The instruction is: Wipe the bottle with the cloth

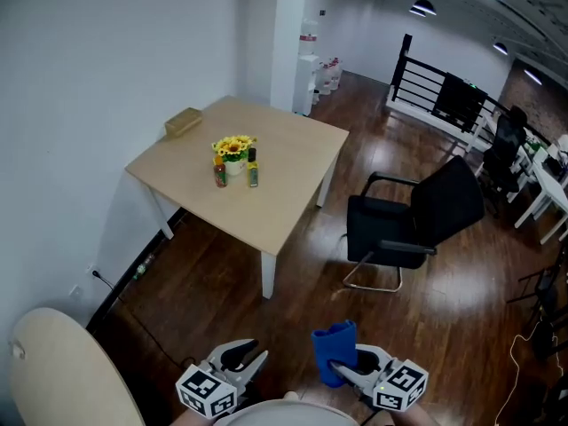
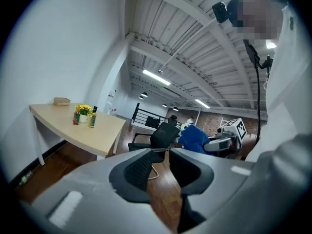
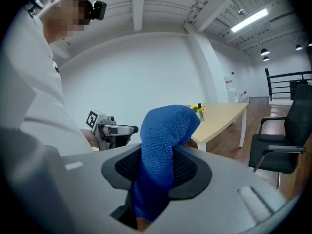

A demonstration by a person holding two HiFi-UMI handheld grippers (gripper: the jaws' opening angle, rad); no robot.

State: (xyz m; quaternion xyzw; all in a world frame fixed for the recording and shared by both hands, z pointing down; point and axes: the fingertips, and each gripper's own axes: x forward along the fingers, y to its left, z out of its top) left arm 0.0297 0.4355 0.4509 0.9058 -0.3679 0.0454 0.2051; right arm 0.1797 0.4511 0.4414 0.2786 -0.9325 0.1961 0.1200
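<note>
Two small bottles stand by a pot of yellow flowers (image 1: 233, 152) on the light wooden table (image 1: 293, 149): a red one (image 1: 219, 176) and a yellow-green one with a black cap (image 1: 253, 172). Both are far ahead of me, and the left gripper view shows them small (image 2: 91, 118). My right gripper (image 1: 351, 366) is shut on a folded blue cloth (image 3: 163, 130), which sticks up out of its jaws (image 1: 335, 349). My left gripper (image 1: 238, 360) is held low beside it, shut with nothing in it (image 2: 166, 152). The two grippers are close to my body and apart from the table.
A small cardboard box (image 1: 183, 121) lies at the table's far corner. A black office chair (image 1: 408, 224) stands right of the table on the dark wooden floor. A white wall runs along the left, and a pale round tabletop (image 1: 62, 371) is at the lower left.
</note>
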